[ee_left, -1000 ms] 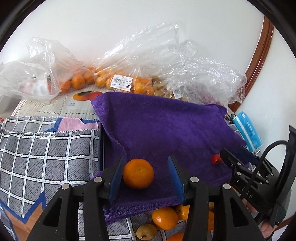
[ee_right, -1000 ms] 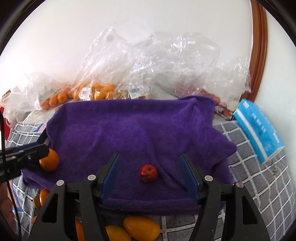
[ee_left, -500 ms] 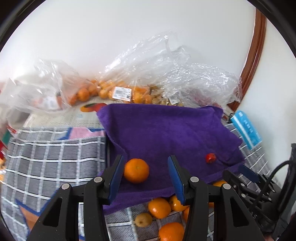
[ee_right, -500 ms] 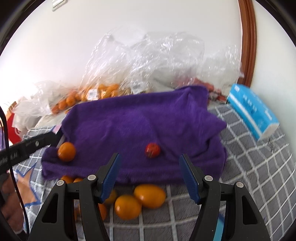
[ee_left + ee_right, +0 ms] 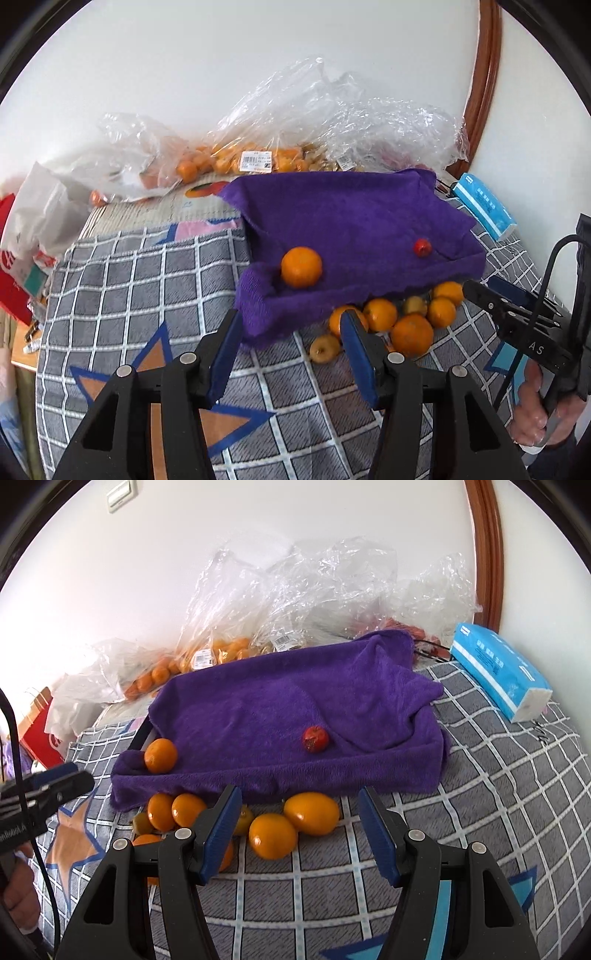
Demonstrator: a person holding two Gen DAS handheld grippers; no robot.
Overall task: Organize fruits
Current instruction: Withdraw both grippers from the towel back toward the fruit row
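Reaching next for the loose oranges (image 5: 273, 835) just below the purple towel (image 5: 280, 716) front edge, keep both grippers, left (image 5: 290, 356) and right (image 5: 299, 829), wide and empty. Straddle one fruit squarely before closing, since round fruit may roll; one orange (image 5: 301, 267) and a small red fruit (image 5: 315, 739) already sit on the towel.

An orange (image 5: 160, 755) and a small red fruit (image 5: 315, 739) sit apart on a purple towel (image 5: 280, 716). The right gripper (image 5: 300, 829) hangs with its jaws spread wide over loose oranges (image 5: 272, 836) just below the towel's edge.

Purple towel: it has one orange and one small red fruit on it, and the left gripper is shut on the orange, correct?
Not quite. The left gripper is open and empty; the left wrist view shows the orange lying free on the purple towel, beyond its fingertips. The small red fruit is there too.
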